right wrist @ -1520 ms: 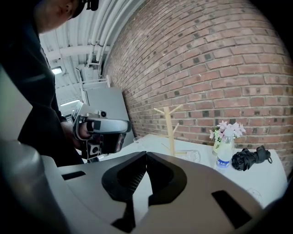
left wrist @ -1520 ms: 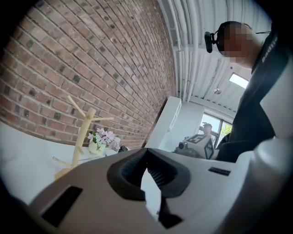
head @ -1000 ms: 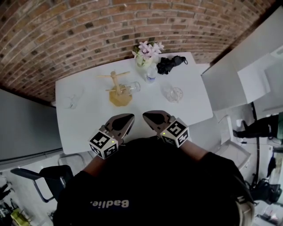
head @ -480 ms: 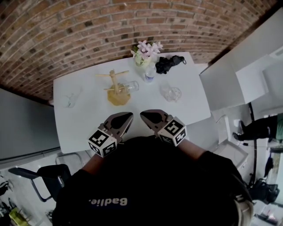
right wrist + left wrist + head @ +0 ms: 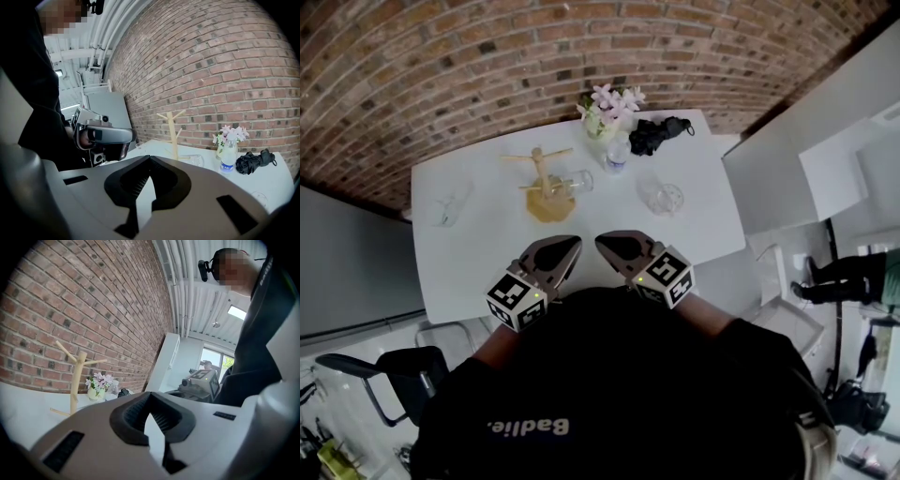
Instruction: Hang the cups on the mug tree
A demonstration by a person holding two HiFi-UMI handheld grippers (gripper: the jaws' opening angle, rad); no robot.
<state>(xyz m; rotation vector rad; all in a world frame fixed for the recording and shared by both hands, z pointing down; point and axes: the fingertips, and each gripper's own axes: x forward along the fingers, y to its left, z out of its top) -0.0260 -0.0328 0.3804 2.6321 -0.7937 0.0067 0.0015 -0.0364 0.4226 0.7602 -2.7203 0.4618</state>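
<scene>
A wooden mug tree (image 5: 545,178) stands on the white table (image 5: 487,262), and I also see the tree (image 5: 75,379) in the left gripper view and the tree (image 5: 174,131) in the right gripper view. One clear glass cup (image 5: 577,183) lies on its side against the tree's base. A second cup (image 5: 450,207) sits far left, a third cup (image 5: 665,199) to the right. My left gripper (image 5: 573,246) and right gripper (image 5: 601,243) hover side by side over the table's near edge, both shut and holding nothing. Both sets of jaws, left gripper (image 5: 149,398) and right gripper (image 5: 150,160), meet at the tips.
A vase of pink flowers (image 5: 609,111), a small water bottle (image 5: 618,156) and a black folded umbrella (image 5: 660,135) stand at the table's far edge. A brick wall (image 5: 581,47) runs behind. A dark chair (image 5: 403,375) is at the near left.
</scene>
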